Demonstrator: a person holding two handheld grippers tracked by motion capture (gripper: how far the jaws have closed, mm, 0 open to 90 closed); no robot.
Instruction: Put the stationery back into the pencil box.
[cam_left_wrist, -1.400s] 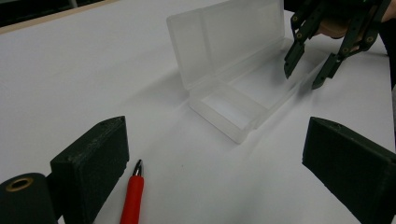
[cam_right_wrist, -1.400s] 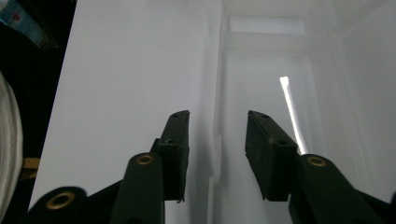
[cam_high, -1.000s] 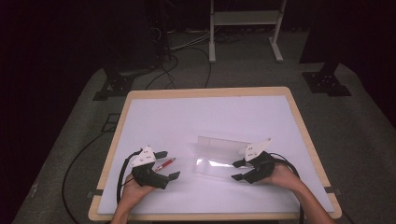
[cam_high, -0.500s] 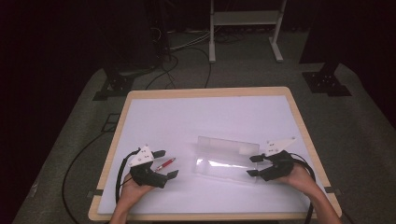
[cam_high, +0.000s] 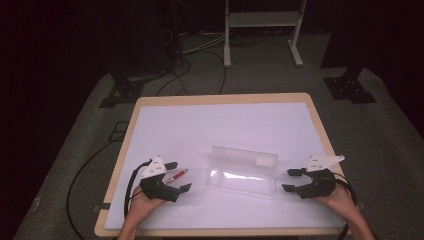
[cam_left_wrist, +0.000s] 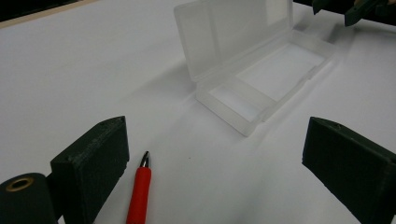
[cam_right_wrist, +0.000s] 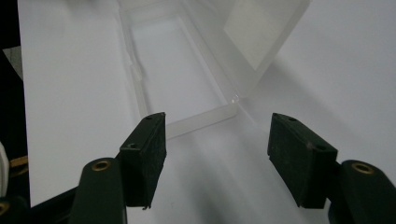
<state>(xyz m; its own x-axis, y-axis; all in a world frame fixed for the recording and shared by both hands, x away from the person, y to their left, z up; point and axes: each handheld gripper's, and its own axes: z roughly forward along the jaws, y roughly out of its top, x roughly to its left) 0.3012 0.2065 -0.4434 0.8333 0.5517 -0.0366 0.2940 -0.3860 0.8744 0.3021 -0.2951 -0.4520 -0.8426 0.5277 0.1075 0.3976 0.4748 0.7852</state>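
Clear plastic makes up the case (cam_high: 242, 172) that lies open near the middle of the white table top (cam_high: 220, 125), a little toward the near edge. Its lid (cam_high: 244, 156) stands up along the far side of the tray, and the tray itself looks empty in both gripper views. In the left gripper view the case (cam_left_wrist: 254, 70) sits ahead and to the right, lid raised at the back. In the right gripper view the case (cam_right_wrist: 187, 70) lies straight ahead, one short end facing the jaws.

To the left of the case, near it but not touching, a red pen (cam_high: 176, 176) rests flat on the white surface. The left gripper (cam_high: 176, 176) sits around it at the near left of the table, held by the person's left hand (cam_high: 142, 202). Its jaws are spread wide, and the pen lies between them, gripped by neither. The left gripper view shows the pen (cam_left_wrist: 139, 196) just beside the left-hand jaw, dark tip pointing away toward the case.

The right gripper (cam_high: 291, 180) is at the near right, held by the person's right hand (cam_high: 340, 200), with a gap between it and the right end of the case. Its jaws are also spread apart and hold nothing.

A wooden rim (cam_high: 220, 97) borders the table. On the grey floor beyond lie dark cables (cam_high: 195, 75) and the white legs of a stand (cam_high: 262, 30).
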